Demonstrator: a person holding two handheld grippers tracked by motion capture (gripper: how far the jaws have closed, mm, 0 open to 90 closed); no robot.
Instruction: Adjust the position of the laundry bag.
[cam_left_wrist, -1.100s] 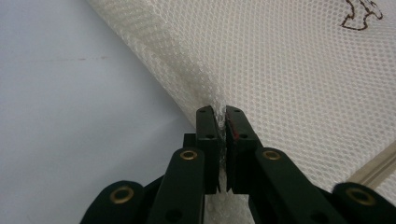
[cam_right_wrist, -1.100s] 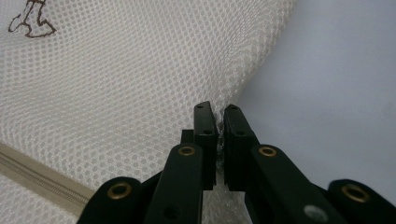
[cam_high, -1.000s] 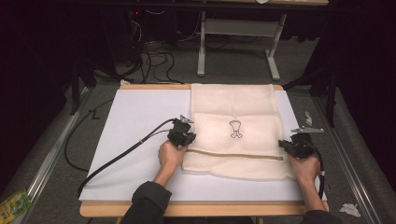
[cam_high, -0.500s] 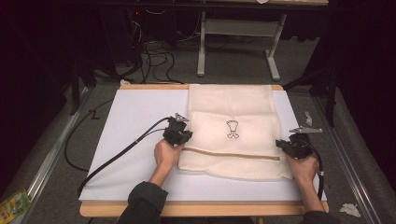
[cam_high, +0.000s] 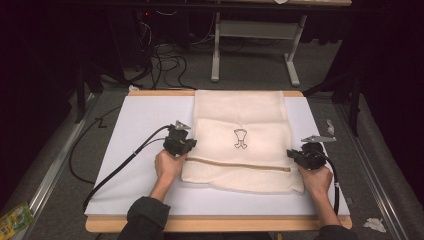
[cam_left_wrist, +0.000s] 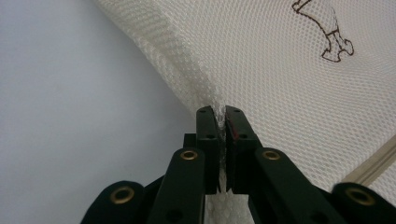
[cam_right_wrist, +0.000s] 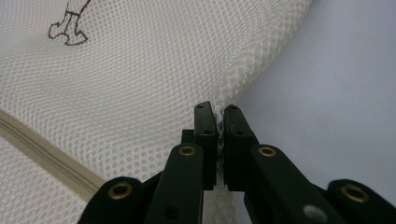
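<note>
Two sets of fingers are clamping the cream mesh bag (cam_high: 242, 150), one on each side edge. The left gripper (cam_left_wrist: 218, 122) is pinching the bag's left seam, with mesh bunched between its closed jaws; the right gripper (cam_right_wrist: 217, 120) is pinching the right seam in the same way. Compared with half a second ago, both grippers (cam_high: 181, 141) (cam_high: 306, 155) are sitting slightly farther from the person, and the folded portion of the bag is lying a little farther up the sheet. Judged from this, the near part is being carried away from the person as a fold, with the zipper (cam_high: 240, 165) running across near the front edge and the printed emblem (cam_high: 240, 138) facing up.

Outward, the bag is resting on a white sheet (cam_high: 140, 125) covering the tabletop (cam_high: 210, 224), toward its right half. A black cable (cam_high: 120, 167) is trailing left from the left gripper across the sheet. Nothing is lying on the bag's far portion to block further folding.
</note>
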